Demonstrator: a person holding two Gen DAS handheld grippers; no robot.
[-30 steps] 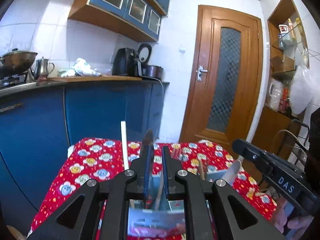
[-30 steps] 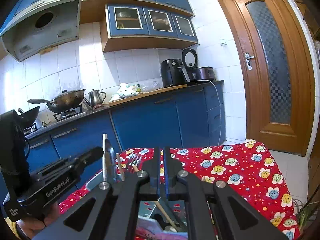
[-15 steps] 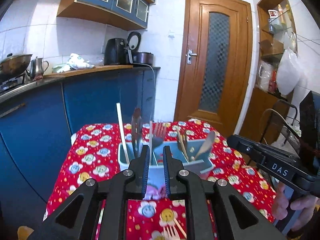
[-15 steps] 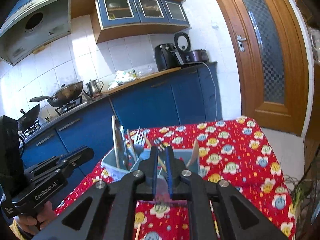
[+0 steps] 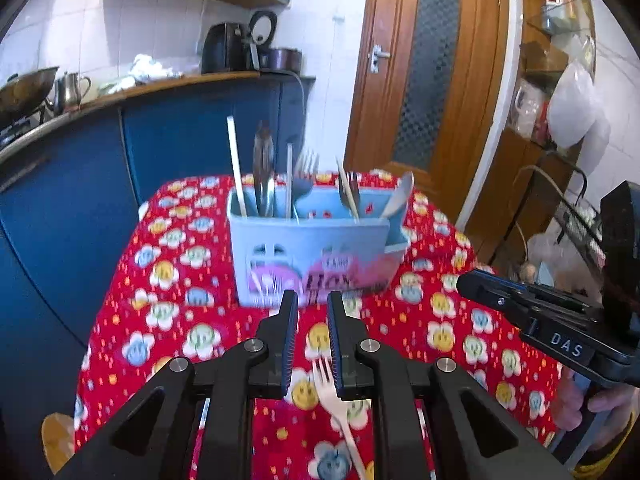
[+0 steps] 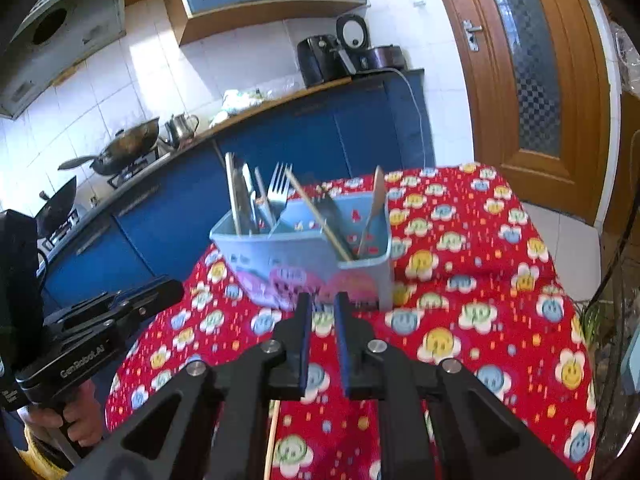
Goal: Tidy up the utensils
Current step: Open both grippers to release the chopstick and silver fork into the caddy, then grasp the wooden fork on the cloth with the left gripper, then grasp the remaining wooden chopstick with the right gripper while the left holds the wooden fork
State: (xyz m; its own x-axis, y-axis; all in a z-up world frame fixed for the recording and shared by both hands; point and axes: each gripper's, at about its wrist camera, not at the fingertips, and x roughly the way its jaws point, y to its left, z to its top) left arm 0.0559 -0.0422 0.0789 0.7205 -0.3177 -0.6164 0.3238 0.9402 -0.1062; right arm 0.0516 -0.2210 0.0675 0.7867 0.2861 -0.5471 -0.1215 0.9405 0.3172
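Observation:
A light blue utensil caddy (image 5: 316,248) (image 6: 304,248) stands on the red flower-print tablecloth (image 5: 168,304) with forks, a knife, chopsticks and a spoon upright in it. My left gripper (image 5: 312,304) hovers just short of the caddy, its jaws a narrow gap apart with nothing between them. A pale fork (image 5: 334,388) lies on the cloth beneath its fingers. My right gripper (image 6: 322,304) also faces the caddy; its jaws are opening and hold nothing. A wooden chopstick (image 6: 272,432) lies on the cloth under it. Each gripper shows in the other's view: right gripper (image 5: 466,282), left gripper (image 6: 174,286).
Blue kitchen cabinets (image 5: 180,136) run behind the table, with a wok (image 6: 128,144), a kettle (image 6: 182,126) and a black air fryer (image 6: 320,60) on the counter. A wooden door (image 5: 428,80) stands at the back right. A hand (image 6: 76,408) holds the left gripper's handle.
Both grippers have drawn back from the caddy and tilted down toward the table. The right gripper's jaws have parted from shut. The fork on the cloth has come into view.

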